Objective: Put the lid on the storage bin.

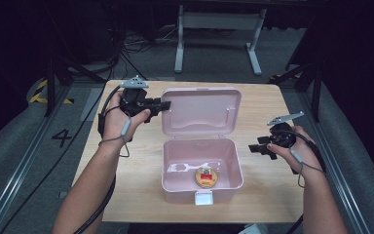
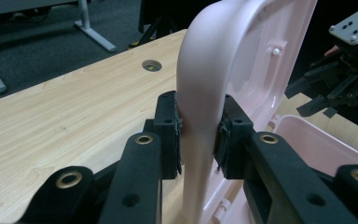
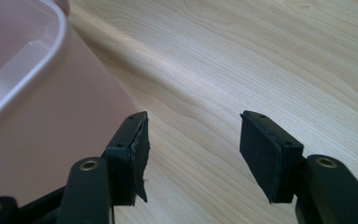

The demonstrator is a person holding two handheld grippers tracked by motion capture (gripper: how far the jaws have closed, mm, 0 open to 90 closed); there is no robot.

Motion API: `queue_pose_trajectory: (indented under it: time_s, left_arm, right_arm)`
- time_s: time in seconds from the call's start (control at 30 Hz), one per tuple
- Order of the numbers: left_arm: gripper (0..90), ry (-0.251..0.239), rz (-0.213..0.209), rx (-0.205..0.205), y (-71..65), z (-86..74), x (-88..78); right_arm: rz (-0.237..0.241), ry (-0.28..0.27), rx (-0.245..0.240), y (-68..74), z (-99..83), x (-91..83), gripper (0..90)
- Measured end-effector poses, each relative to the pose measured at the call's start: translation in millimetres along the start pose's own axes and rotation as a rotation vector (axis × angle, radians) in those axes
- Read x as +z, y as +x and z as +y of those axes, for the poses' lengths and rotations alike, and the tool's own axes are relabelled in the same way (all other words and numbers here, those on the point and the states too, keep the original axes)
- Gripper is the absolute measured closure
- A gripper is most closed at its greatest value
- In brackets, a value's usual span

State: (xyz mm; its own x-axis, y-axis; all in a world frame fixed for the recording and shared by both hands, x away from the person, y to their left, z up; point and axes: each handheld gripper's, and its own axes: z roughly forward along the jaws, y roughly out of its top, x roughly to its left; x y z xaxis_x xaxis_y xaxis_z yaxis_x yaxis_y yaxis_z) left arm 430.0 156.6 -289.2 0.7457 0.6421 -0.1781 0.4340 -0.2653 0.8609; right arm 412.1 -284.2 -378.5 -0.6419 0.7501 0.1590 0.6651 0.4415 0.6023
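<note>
Pink box is seen near the middle of the desk, toward its near edge, with its lid swung up and back so that the lid stands almost upright behind the open tray. A small round item with a red and gold face lies on the floor of the box, close to the front wall, and a white latch tab hangs at the front.

The left edge of the lid is pinched by the left claw; in the left gripper view the two black pads are pressed against either side of the pink rim, so this claw is closed on the lid. The right claw is held just off the right wall of the box, near the right edge of the desk, with its jaws spread and nothing between them; in the right gripper view bare wood is seen in the gap and the pink wall lies to one side.

The step in hand is judged to be the opening of the lid, which looks nearly or fully done. For the next move, the lid would need to be let go once it stays up unaided, and the free claw would have to be brought over the rim and down into the tray toward the round item
</note>
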Motion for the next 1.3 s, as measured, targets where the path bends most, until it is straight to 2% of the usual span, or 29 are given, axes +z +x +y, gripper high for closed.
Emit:
queue_pose_trajectory:
  time_s: [0.23, 0.37, 0.5, 0.57, 0.67, 0.7, 0.8, 1.03, 1.17, 1.3]
  left_arm:
    - [71.1, -0.025, -0.008, 0.049, -14.6, -6.6, -12.2]
    - [66.8, -0.032, -0.011, 0.085, -23.5, -11.9, -18.7]
    - [66.0, -0.035, -0.01, 0.1, -27.8, -16.5, -24.6]
    - [64.5, -0.039, -0.011, 0.106, -29.2, -18.4, -26.1]
    - [62.1, -0.038, -0.003, 0.115, -31.8, -22.8, -26.3]
    - [62.2, -0.038, -0.003, 0.115, -31.8, -22.8, -26.3]
    - [61.4, -0.027, 0.0, 0.121, -34.7, -25.1, -26.9]
    - [59.6, 0.004, -0.01, 0.137, -39.4, -30.1, -31.6]
    - [59.4, 0.035, -0.011, 0.144, -41.7, -34.5, -32.1]
    - [59.8, 0.052, -0.031, 0.149, -42.4, -36.7, -32.6]
  right_arm:
    - [0.025, -0.005, -0.019, 4.5, 1.1, -5.3, 45.6]
    - [0.038, -0.014, -0.034, 5.2, 2.0, -8.9, 52.0]
    - [0.077, -0.049, -0.007, 9.0, 2.2, -15.4, 64.6]
    - [0.078, -0.051, -0.011, 11.2, 2.3, -17.6, 69.1]
    - [0.09, -0.034, -0.037, 14.5, 2.8, -20.6, 79.0]
    - [0.09, -0.034, -0.037, 14.5, 2.8, -20.6, 79.0]
    - [0.102, -0.021, -0.077, 19.3, 3.9, -25.4, 87.5]
    - [0.136, -0.032, -0.118, 29.9, 6.7, -30.8, 87.9]
    - [0.164, -0.064, -0.134, 33.1, 7.8, -32.1, 87.6]
    - [0.186, -0.068, -0.155, 37.1, 8.9, -33.0, 87.7]
